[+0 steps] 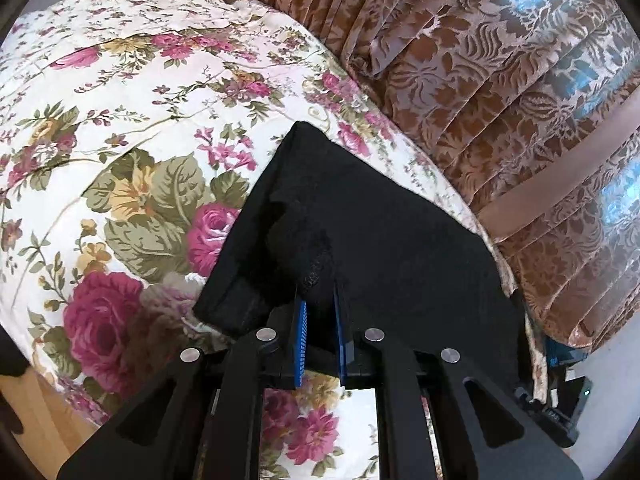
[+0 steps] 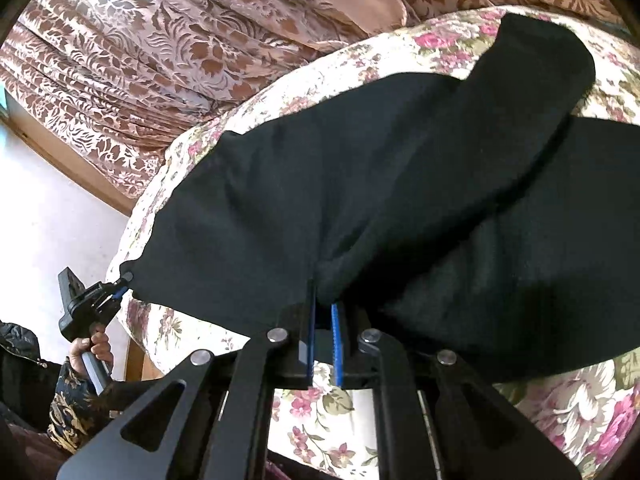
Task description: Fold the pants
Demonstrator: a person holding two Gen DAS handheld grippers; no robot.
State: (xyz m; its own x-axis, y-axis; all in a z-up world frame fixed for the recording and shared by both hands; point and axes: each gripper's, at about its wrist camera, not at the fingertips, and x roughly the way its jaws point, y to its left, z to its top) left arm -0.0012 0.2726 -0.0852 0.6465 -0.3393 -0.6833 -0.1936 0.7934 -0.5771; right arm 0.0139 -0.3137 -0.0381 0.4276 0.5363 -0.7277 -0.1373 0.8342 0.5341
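Black pants lie spread on a floral bedspread, one leg running to the upper right in the right wrist view. My right gripper is shut on the near edge of the pants. My left gripper is shut on another edge of the pants, with bunched cloth between its blue pads. The left gripper also shows in the right wrist view at the pants' left corner, held by a hand.
Brown patterned curtains hang behind the bed. A white wall and a wooden frame are at the left. The bedspread continues toward me below the pants.
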